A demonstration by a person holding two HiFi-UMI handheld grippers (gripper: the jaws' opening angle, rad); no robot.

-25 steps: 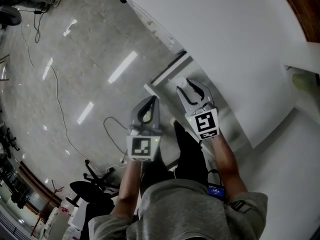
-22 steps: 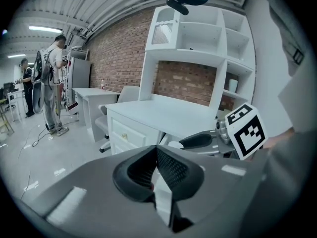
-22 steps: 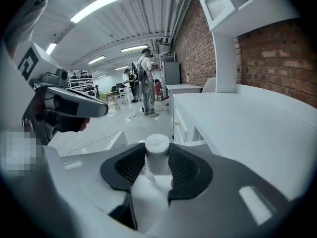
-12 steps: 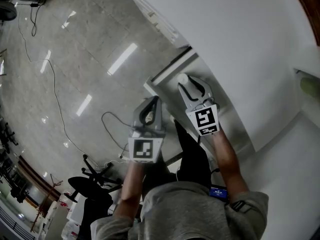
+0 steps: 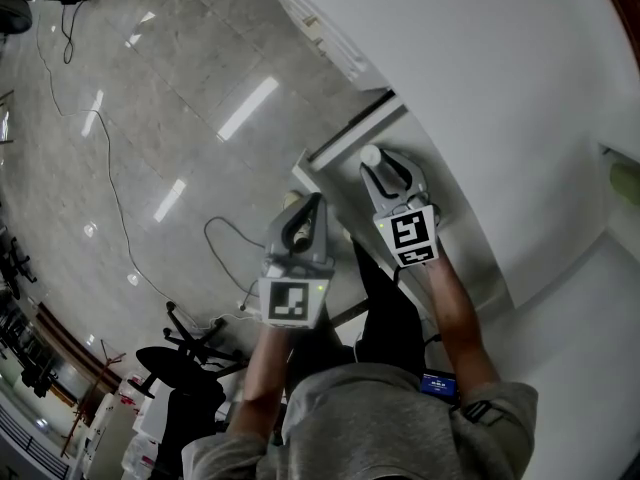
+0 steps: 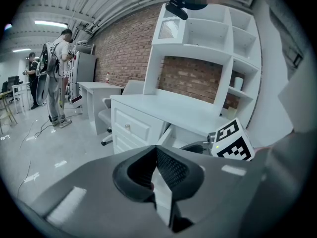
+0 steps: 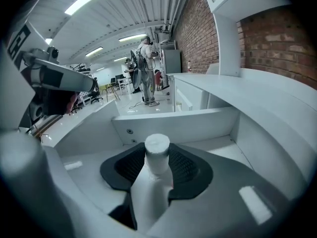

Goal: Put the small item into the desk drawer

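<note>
Right gripper (image 5: 383,168), mid-frame, tilts down over the drawer (image 7: 173,125), clamped on the item (image 7: 157,151); left gripper (image 5: 310,208) beside it, jaws together.

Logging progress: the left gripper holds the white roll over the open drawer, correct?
Not the left: the right gripper holds the white roll over the open drawer, as the right gripper view shows. The left gripper is shut and empty.
</note>
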